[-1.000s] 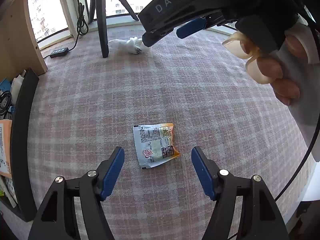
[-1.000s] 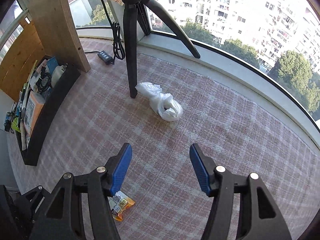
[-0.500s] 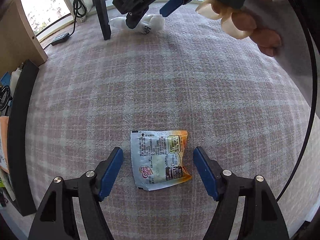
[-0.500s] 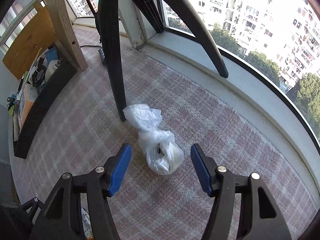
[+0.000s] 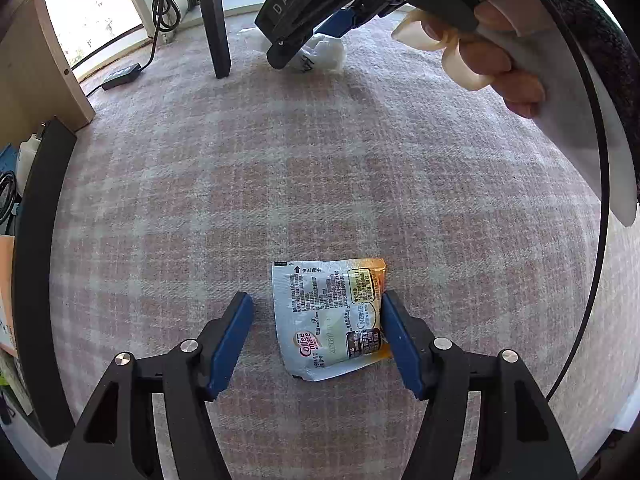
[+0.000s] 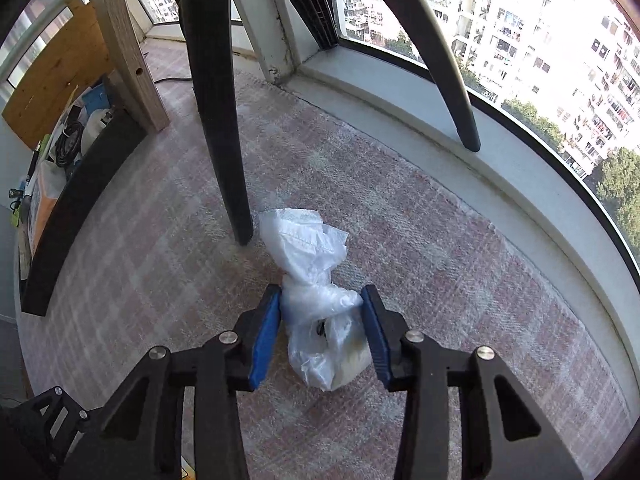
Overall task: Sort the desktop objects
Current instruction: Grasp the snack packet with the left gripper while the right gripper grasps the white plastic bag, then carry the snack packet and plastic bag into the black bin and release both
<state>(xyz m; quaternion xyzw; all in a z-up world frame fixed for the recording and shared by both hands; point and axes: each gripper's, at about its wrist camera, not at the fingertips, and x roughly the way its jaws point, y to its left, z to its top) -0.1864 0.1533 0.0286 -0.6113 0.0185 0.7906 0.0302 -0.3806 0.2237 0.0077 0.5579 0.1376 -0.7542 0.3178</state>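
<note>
Two grippers, both pointing steeply down at a pink plaid cloth on the counter. Left gripper: jaws apart, have just been closing, w/ a flat creamer sachet lying on the cloth between them. Right blue pad sits at the sachet's orange right edge, looks touching; left pad stands clear of its left edge, bare cloth showing in the gap. No grip yet.

Right gripper: jaws have just been closing too, now clamped on a crumpled clear plastic bag, both blue pads pressed to its sides. Bag's loose top sticks out far of the pads; its full end bulges near, something pale inside. In the left view this gripper is at the far end, on the bag, w/ a hand round its handle.

Just left of the bag: black tripod leg, foot on the cloth. Far left: black tray of clutter, beside a wood post. Power strip far left near the window.
</note>
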